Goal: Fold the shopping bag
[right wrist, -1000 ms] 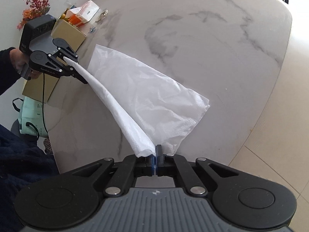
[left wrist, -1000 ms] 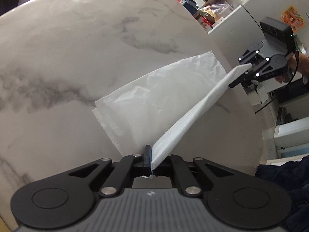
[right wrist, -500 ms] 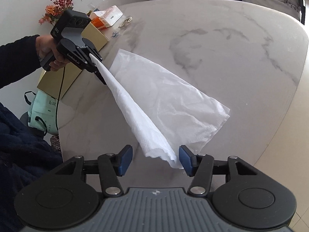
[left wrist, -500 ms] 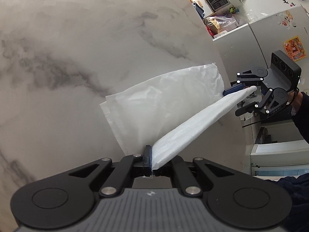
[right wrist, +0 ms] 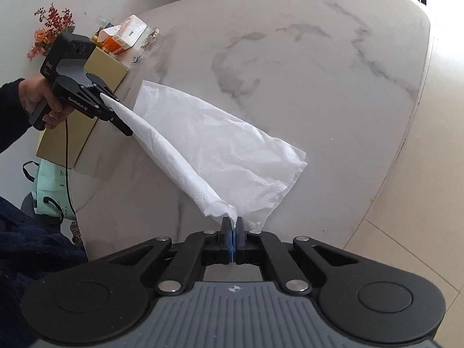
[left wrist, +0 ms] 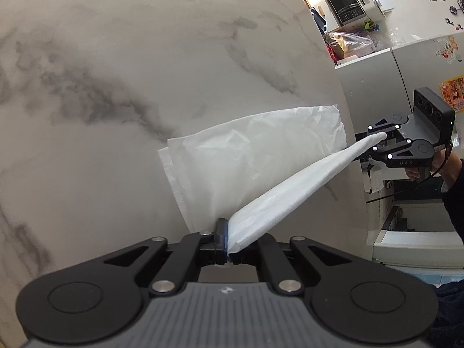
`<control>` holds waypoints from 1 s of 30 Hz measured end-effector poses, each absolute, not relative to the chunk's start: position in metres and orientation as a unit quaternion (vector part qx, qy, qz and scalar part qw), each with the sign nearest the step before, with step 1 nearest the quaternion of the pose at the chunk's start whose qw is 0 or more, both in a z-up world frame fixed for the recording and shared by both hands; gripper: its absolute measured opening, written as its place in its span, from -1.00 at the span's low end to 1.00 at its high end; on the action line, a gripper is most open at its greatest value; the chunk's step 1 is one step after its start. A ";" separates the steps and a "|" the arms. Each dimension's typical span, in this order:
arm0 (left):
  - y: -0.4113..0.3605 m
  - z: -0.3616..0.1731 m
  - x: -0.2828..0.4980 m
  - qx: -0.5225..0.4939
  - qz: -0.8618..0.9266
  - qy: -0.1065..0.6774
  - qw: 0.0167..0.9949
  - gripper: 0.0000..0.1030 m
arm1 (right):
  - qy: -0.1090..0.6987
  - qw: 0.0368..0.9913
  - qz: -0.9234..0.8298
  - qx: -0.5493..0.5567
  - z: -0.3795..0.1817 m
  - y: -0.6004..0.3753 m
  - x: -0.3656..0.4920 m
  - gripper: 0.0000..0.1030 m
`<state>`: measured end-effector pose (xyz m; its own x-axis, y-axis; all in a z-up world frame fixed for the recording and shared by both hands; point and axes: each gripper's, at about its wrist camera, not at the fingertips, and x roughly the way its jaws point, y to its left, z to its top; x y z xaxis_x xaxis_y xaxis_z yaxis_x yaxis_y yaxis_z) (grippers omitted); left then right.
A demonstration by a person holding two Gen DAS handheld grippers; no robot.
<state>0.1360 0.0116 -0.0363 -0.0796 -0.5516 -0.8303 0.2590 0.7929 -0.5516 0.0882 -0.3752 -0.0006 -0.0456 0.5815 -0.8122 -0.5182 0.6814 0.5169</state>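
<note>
A thin white shopping bag [left wrist: 261,148] lies partly flat on the marble table [left wrist: 116,72]. Its near edge is lifted off the surface and stretched as a folded strip between the two grippers. My left gripper [left wrist: 226,242] is shut on one end of that strip; the right wrist view shows it at the far left [right wrist: 116,110], held by a hand. My right gripper [right wrist: 233,227] is shut on the other corner of the bag [right wrist: 208,142], and it appears at the table's right rim in the left wrist view [left wrist: 377,145].
A gold box [right wrist: 98,87], snack packets [right wrist: 124,33] and red flowers [right wrist: 52,26] stand at the table's far left. A green bag [right wrist: 49,185] sits below the table edge. A grey cabinet [left wrist: 374,87] and tiled floor [right wrist: 420,232] lie beyond the rim.
The right gripper was shut a second ago, stood open around the bag's corner half a second ago, and is shut on it again. The left gripper has kept its hold.
</note>
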 end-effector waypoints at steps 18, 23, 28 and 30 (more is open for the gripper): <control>0.027 -0.010 0.129 -0.107 -0.195 0.632 0.742 -0.78 | 0.679 0.639 0.315 0.178 -0.020 -0.397 0.108 -1.00; 0.023 -0.005 0.124 -0.088 -0.187 0.628 0.751 -0.82 | 0.691 0.632 0.286 0.203 -0.022 -0.398 0.110 -1.00; 0.021 -0.004 0.117 -0.066 -0.199 0.620 0.756 -0.82 | 0.693 0.638 0.270 0.200 -0.019 -0.393 0.111 -1.00; 0.020 -0.004 0.117 -0.063 -0.200 0.620 0.756 -0.82 | 0.689 0.646 0.265 0.195 -0.016 -0.392 0.112 -0.93</control>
<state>0.1167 0.0196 -0.0040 0.1520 -0.3806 -0.9122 0.2246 0.9120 -0.3431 0.1120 -0.3920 -0.0160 -0.0891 0.6112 -0.7864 -0.0726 0.7835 0.6172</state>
